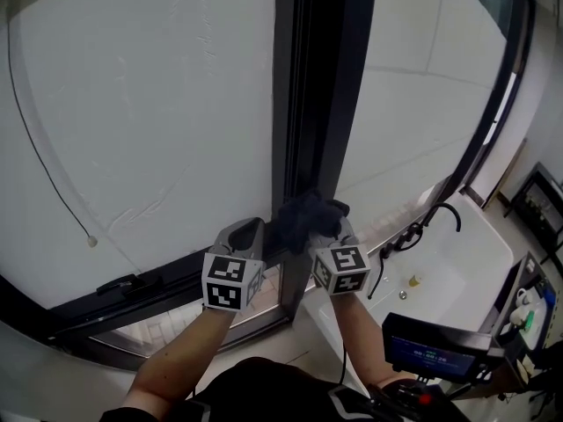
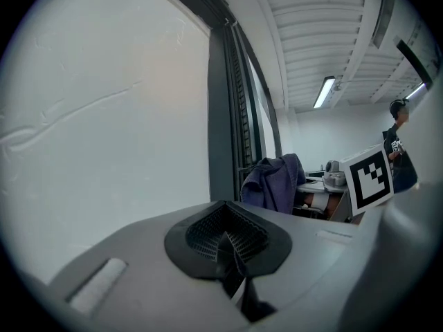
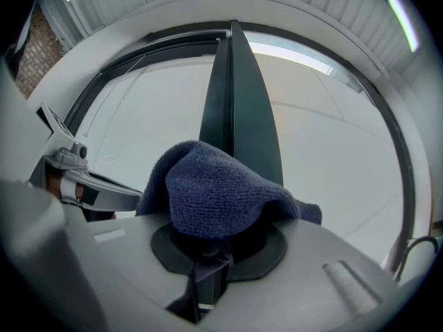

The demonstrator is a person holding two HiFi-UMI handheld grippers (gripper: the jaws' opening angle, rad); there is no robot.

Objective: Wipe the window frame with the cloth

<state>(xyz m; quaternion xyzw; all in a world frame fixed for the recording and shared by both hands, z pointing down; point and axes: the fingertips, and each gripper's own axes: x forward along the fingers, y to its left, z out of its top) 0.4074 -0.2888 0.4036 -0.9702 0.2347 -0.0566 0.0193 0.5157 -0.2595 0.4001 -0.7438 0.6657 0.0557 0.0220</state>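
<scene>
Pinched in my right gripper (image 3: pixel 213 256), the cloth (image 3: pixel 208 192) bunched ahead of the jaws against the window frame (image 3: pixel 239 102); my left gripper (image 2: pixel 228 246) had its jaws together, empty.

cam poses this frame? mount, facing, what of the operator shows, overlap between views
Head view: on the head, steeply down at the window frame; both forearms, left gripper, right gripper.
Left gripper view: along its shut, empty jaws, sideways past the frame toward the cloth.
Right gripper view: up the frame; jaws shut on the cloth.
Shared: cloth and frame show in all three.
</scene>
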